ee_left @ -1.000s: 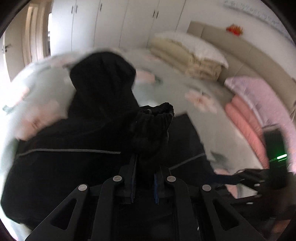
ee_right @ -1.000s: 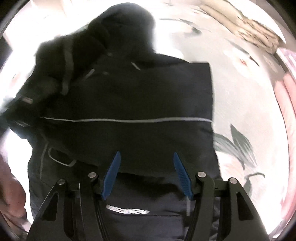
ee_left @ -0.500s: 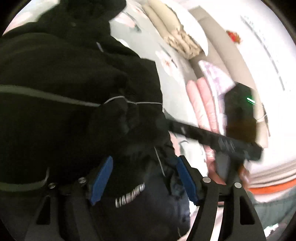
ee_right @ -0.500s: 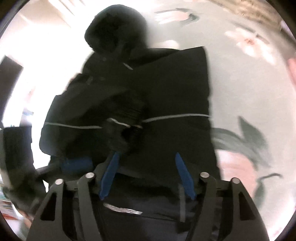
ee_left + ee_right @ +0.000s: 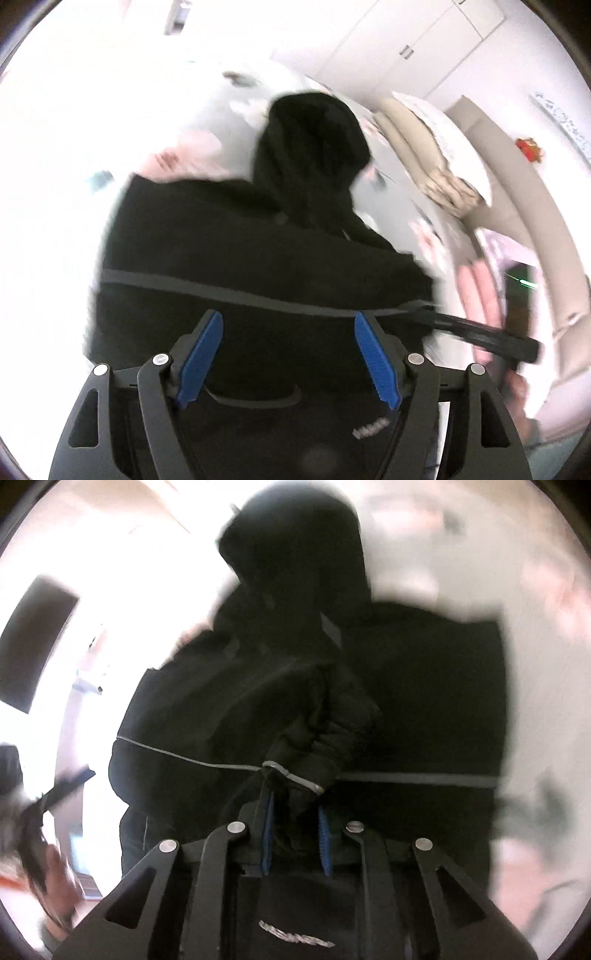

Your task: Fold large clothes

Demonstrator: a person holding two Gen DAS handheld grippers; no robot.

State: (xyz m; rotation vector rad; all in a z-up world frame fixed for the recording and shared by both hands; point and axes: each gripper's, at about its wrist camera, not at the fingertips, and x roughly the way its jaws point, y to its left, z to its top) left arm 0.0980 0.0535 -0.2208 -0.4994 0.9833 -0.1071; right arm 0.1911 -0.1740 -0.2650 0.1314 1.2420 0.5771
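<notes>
My right gripper (image 5: 293,843) has just been closing and now pinches the sleeve cuff (image 5: 295,771) of the black hooded jacket (image 5: 258,266) between its blue pads. My left gripper (image 5: 288,363) hangs wide, nothing in it, over the hem. Jacket lies flat on the floral bedspread (image 5: 399,192), long axis running away from me, hood (image 5: 314,147) far end. Right hand is on the sleeve. Silver logo (image 5: 295,938) near hem, too blurred to read
</notes>
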